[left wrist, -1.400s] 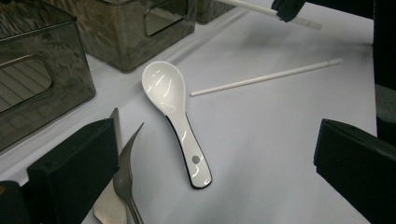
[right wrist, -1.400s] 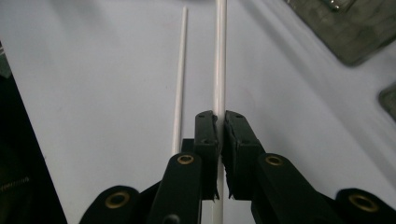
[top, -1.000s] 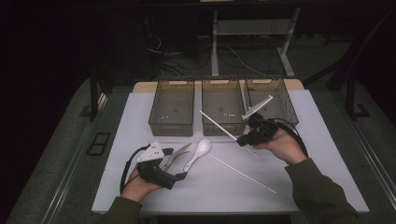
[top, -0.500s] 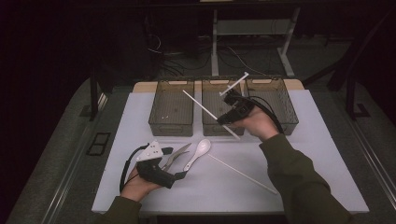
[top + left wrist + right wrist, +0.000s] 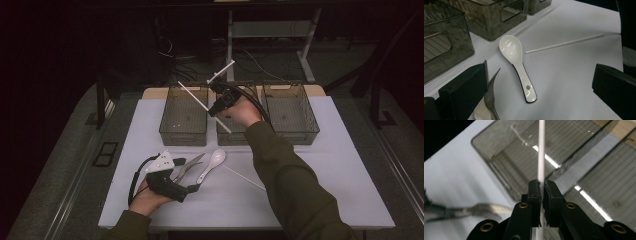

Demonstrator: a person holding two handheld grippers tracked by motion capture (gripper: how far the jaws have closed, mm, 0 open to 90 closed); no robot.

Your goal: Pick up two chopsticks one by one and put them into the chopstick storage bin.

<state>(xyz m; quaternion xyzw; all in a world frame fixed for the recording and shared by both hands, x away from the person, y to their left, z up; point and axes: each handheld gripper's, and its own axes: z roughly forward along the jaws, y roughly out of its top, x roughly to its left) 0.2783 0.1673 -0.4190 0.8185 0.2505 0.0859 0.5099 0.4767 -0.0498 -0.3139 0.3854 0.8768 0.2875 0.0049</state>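
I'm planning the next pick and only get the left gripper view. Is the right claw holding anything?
Observer: Yes, the right claw is shut on a white chopstick.
Operator: Where is it holding it?
Observer: In the high view it is raised over the row of bins, near the left bin and the middle bin.
Operator: Is anything in the right bin?
Observer: The right bin looks empty from the high view.
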